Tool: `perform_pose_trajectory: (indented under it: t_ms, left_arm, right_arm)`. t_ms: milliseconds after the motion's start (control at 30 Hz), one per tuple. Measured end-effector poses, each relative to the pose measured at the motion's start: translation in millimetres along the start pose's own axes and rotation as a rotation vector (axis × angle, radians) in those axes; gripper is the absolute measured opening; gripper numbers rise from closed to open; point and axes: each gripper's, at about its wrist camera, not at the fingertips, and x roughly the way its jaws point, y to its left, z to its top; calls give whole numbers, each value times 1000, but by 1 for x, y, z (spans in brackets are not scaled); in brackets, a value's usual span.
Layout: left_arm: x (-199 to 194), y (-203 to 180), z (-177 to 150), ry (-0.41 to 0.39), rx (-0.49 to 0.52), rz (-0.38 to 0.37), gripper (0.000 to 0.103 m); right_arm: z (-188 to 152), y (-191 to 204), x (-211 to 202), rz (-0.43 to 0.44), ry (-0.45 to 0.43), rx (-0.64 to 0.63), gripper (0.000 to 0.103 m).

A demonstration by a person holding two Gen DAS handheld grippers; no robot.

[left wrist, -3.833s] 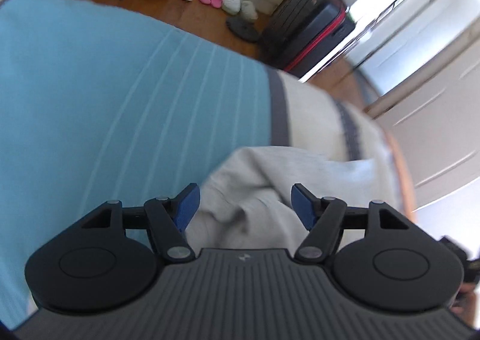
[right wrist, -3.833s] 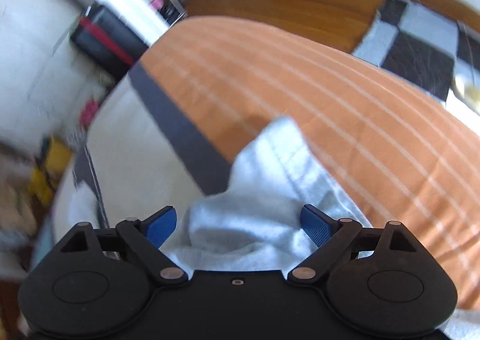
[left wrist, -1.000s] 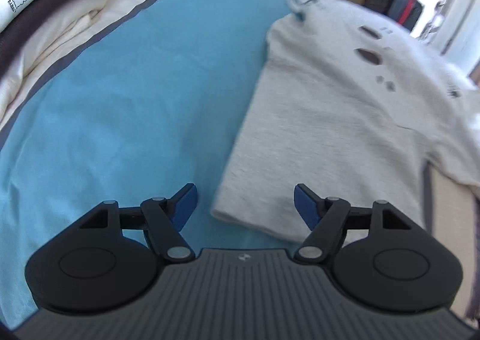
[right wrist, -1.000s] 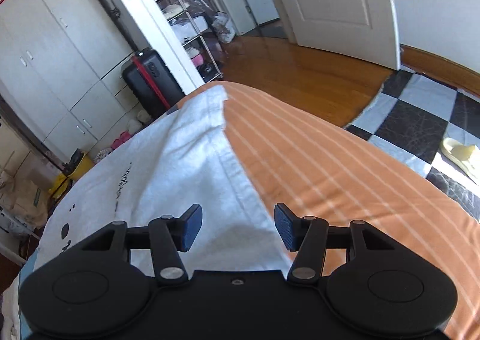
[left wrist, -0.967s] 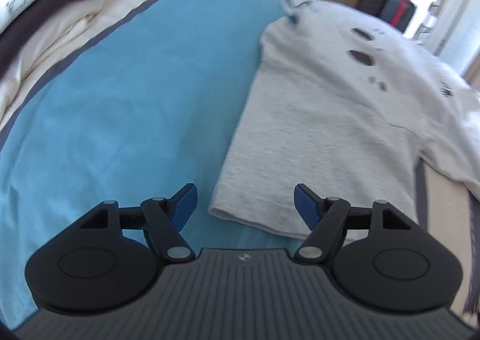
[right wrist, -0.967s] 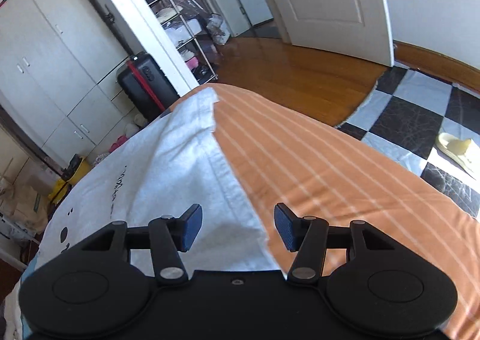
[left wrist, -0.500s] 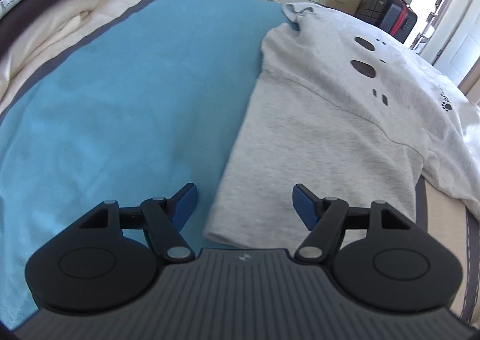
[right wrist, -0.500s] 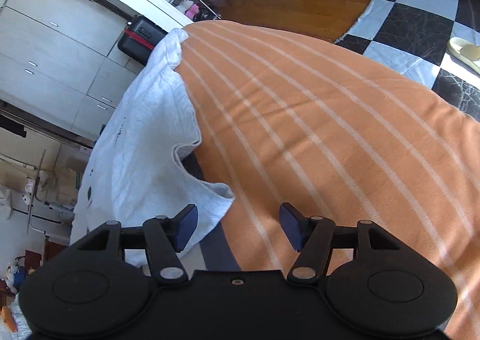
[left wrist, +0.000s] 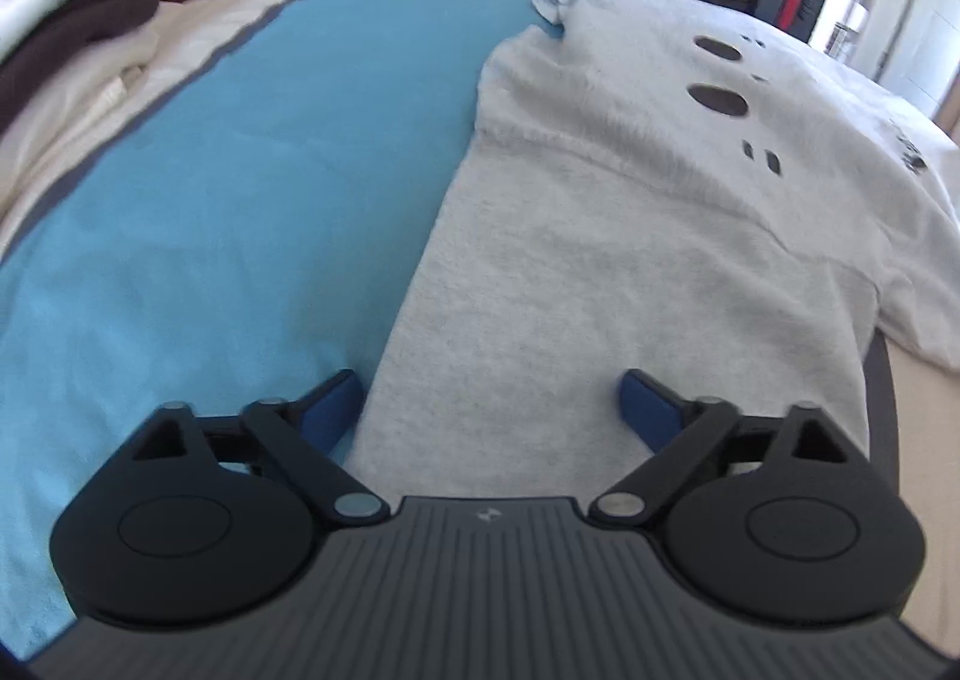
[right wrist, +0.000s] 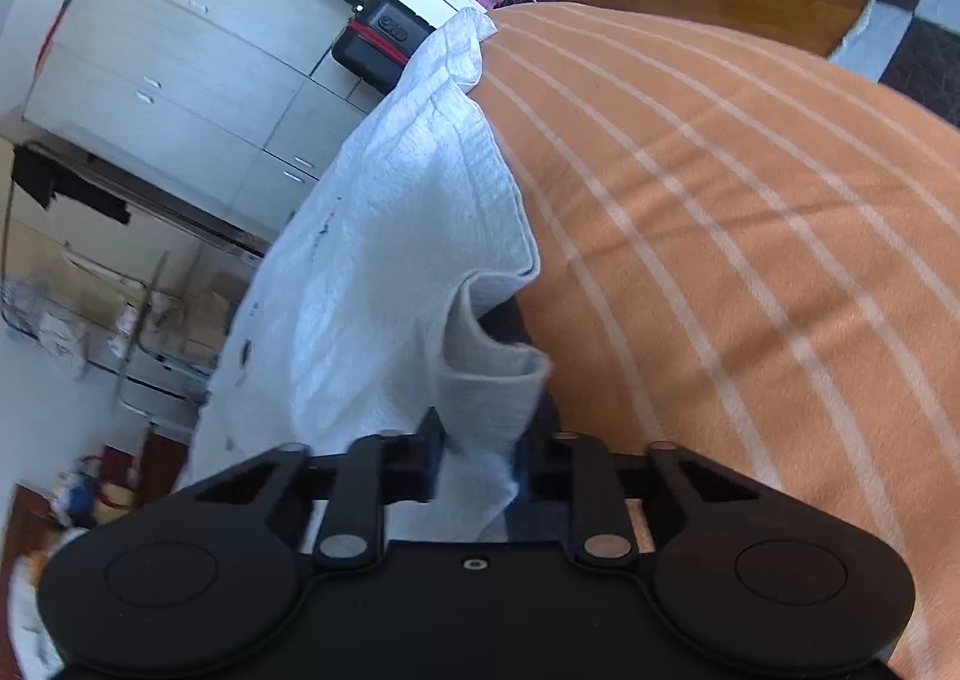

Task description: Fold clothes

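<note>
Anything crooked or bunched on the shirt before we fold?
One spot: the grey T-shirt edge curls up in a loose fold near the right hand-held gripper, whose jaws just closed on it. Elsewhere it lies flat.

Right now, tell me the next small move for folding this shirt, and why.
Probably close the left hand-held gripper on the hem of the grey shirt: its jaws are open astride that corner, while the right hand-held gripper has just closed on its own corner.

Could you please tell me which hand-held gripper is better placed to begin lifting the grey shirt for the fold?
The right hand-held gripper: its jaws have just closed on the grey shirt at its edge. The left hand-held gripper is open, its pads not pressing the cloth.
</note>
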Motion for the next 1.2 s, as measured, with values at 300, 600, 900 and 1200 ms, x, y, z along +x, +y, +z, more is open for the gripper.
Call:
perform_pose_trajectory:
  t_ms: [300,600,900,1200]
  left_arm:
    - [-111,4,-2,-227,103,53,1]
    - [-70,58,-31,-49,-102,-79,15]
    - [-40,85,-44,-54,-288,-214,77]
    - [-27,69,-42,-38,-360,-380,71]
  right_arm:
    - [-3,56,-86,-30,-200,-330,3]
    - [-6,48,-71,-293,-180,-387,3]
    - [-14,44,-55,-142,-54,-396,53]
    - [-8,-19,-29,53,-49,48,70]
